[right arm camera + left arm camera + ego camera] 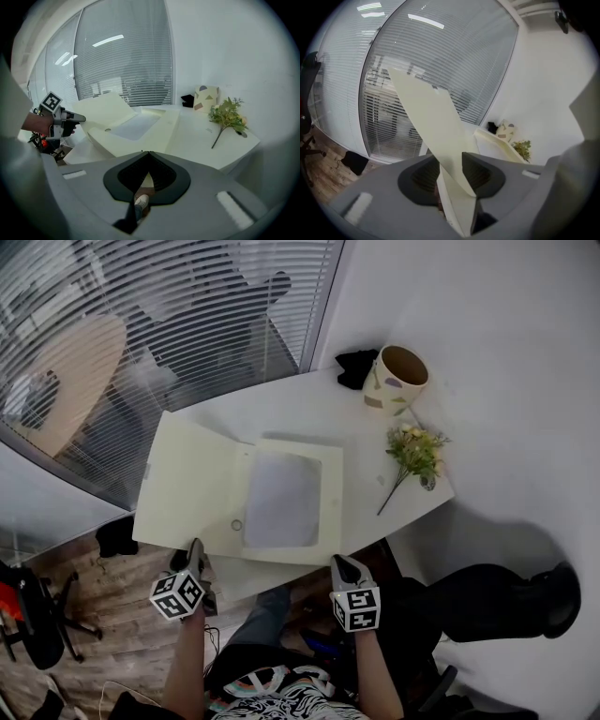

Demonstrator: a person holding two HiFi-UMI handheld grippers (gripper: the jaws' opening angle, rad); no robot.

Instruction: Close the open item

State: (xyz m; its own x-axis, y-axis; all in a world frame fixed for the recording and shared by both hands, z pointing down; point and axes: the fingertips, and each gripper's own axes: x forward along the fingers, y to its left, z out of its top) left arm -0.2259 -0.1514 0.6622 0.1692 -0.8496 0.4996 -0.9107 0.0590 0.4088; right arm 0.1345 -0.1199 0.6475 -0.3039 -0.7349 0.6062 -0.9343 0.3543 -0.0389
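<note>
Left gripper [451,171]: clenched on the near edge of the cover [192,486], which slants up between its jaws.
Right gripper [146,157]: jaws pressed together, empty, just short of the table [281,409].
Folder [286,502]: lying open just ahead of both grippers.
Far right: flower sprig [415,451], then cup [401,378].

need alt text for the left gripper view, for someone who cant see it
The left gripper is shut on the edge of a cream folder cover, which rises up and leftward in front of window blinds. Beyond, the folder's other half lies flat, with a cup and flowers behind it.
</note>
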